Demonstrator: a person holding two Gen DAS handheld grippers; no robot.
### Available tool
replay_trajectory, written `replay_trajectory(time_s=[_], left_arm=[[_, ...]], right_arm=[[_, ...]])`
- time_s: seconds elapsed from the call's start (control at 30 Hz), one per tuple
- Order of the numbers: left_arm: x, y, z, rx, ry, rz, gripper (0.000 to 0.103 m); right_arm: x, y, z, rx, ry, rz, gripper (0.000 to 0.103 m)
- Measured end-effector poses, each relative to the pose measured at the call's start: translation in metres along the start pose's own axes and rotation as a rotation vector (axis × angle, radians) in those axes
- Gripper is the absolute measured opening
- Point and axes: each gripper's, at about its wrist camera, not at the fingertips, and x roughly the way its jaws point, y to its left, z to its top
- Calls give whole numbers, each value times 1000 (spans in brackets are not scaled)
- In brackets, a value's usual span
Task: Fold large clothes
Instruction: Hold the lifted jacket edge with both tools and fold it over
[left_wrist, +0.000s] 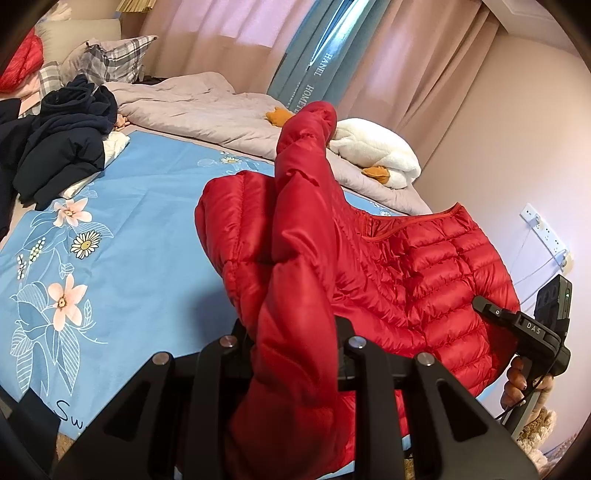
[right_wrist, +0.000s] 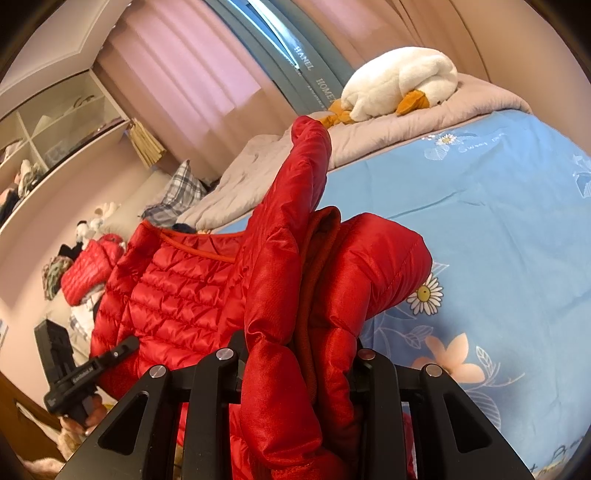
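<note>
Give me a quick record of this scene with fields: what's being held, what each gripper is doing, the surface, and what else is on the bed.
item: red puffer jacket, held up over the bed
left gripper: shut on jacket fabric
right gripper: shut on jacket fabric
surface: blue floral bedsheet
other items: white plush duck, grey quilt, dark clothes pile, plaid pillow
fold status: not yet folded

i am in a home bedroom: a bed (left_wrist: 122, 206) with floral blue sheet, grey quilt (left_wrist: 192, 107), plaid pillow (left_wrist: 118, 55), pink curtains (right_wrist: 192, 74), plush goose (right_wrist: 399, 81).
</note>
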Motion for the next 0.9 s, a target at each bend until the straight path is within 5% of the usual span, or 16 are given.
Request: replay_trajectory(time_s=[0.9], left_arm=[[28,-1,16,-17,-22,30,23]], right_arm=[[29,16,11,-16,-3,-43,31]])
